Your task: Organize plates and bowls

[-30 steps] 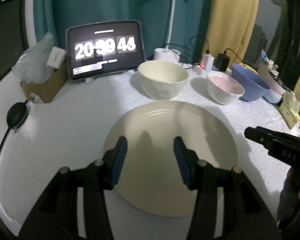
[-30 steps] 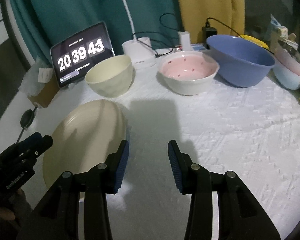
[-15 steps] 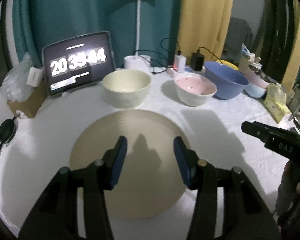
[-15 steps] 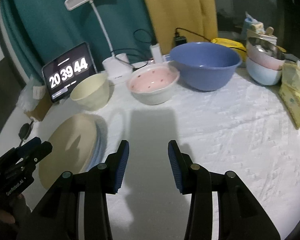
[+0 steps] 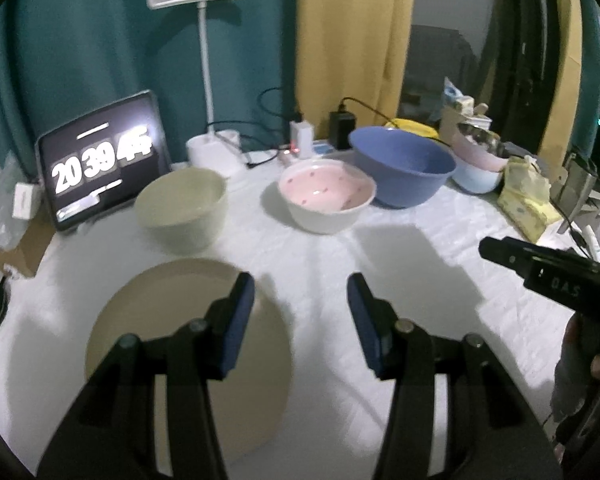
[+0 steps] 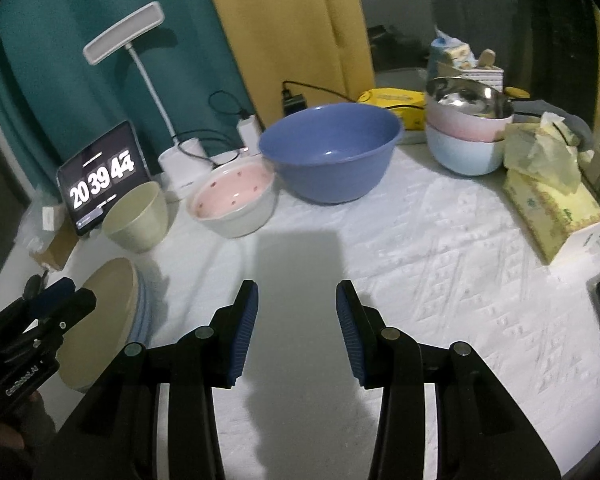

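A cream plate lies on a stack of plates at the table's left, a bluish plate edge showing under it. Behind stand a cream bowl, a pink-lined white bowl and a large blue bowl. My left gripper is open and empty, above the plate's right edge. My right gripper is open and empty over bare cloth in front of the bowls. The right gripper shows at the right of the left wrist view.
A tablet clock, a white desk lamp and chargers stand at the back. Stacked bowls, a steel one on top, and a tissue box sit at the right. A cardboard box is at the left.
Both grippers have lifted and pulled back from the plate stack. The left one has swung right, so the plate now sits lower left in its view. Both stay open.
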